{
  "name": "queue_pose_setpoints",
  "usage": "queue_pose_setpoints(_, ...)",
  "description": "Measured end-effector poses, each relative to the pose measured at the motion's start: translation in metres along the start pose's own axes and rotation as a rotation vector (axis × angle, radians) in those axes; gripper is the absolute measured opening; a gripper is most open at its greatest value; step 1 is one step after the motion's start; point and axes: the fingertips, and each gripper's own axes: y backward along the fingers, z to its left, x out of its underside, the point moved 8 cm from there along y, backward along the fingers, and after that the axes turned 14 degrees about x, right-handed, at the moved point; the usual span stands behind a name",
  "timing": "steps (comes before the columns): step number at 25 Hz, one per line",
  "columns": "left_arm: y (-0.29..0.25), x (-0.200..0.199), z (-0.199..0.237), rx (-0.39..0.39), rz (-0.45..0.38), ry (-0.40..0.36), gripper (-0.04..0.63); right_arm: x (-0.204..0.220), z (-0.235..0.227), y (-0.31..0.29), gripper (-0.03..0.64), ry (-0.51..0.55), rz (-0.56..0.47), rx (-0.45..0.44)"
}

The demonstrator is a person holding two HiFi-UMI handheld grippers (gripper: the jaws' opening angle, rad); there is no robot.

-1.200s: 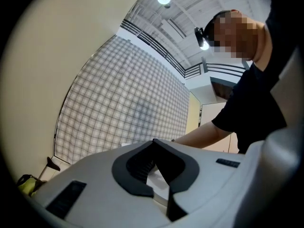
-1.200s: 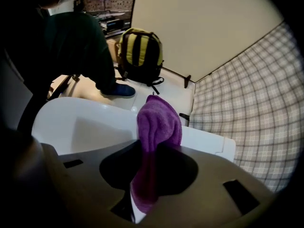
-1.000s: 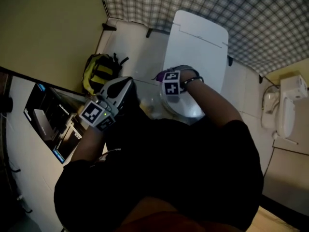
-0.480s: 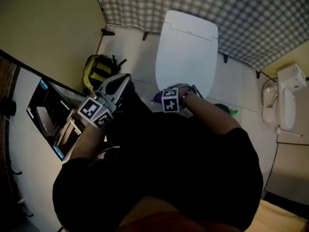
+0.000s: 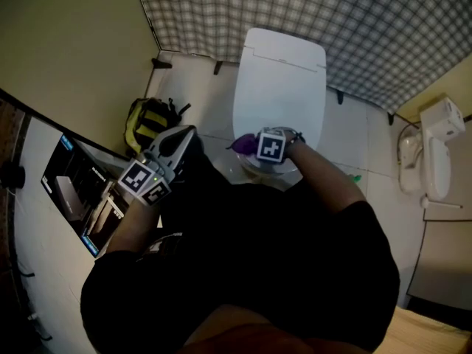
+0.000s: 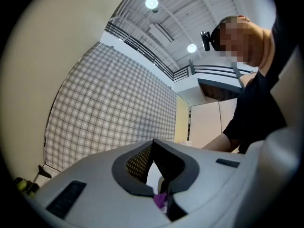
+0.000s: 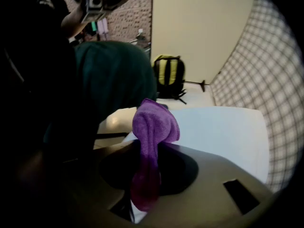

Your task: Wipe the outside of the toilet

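Observation:
The white toilet (image 5: 280, 87) stands with its lid down against the checked wall. At its front rim, my right gripper (image 5: 249, 145) is shut on a purple cloth (image 5: 240, 144). In the right gripper view the cloth (image 7: 154, 125) bunches up out of the jaws, with the toilet lid (image 7: 223, 132) just beyond it. My left gripper (image 5: 183, 137) hangs left of the toilet, off any surface. In the left gripper view its fingertips (image 6: 153, 144) meet with nothing between them. A bit of the purple cloth (image 6: 160, 199) shows through the gap lower down.
A yellow and black backpack (image 5: 150, 121) lies on the floor left of the toilet, against the cream wall (image 5: 66, 43). A white wall fixture (image 5: 431, 161) hangs at the right. A dark printed panel (image 5: 77, 198) leans at the left. The person's dark clothing fills the lower middle.
The right gripper and its cloth have come from the top of the seat's front down to the front rim. The left gripper has stayed beside the toilet.

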Motion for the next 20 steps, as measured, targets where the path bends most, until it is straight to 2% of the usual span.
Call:
queue_pose_setpoints(3,0.002,0.005,0.020,-0.036,0.004,0.024,-0.008,0.014,-0.077,0.003,0.098,-0.112,-0.020,0.148)
queue_pose_setpoints(8,-0.001,0.024,0.060,-0.086,0.008,0.088,-0.008,0.043,-0.211,-0.005,0.098,-0.239,0.030,0.388)
queue_pose_setpoints(14,-0.013,0.051,0.120,-0.114,0.024,0.165,-0.008,0.041,-0.350,-0.029,0.098,-0.209,0.148,0.535)
queue_pose_setpoints(20,-0.004,0.068,0.170,-0.159,0.061,0.274,-0.008,0.033,-0.463,-0.076,0.097,-0.283,0.158,0.683)
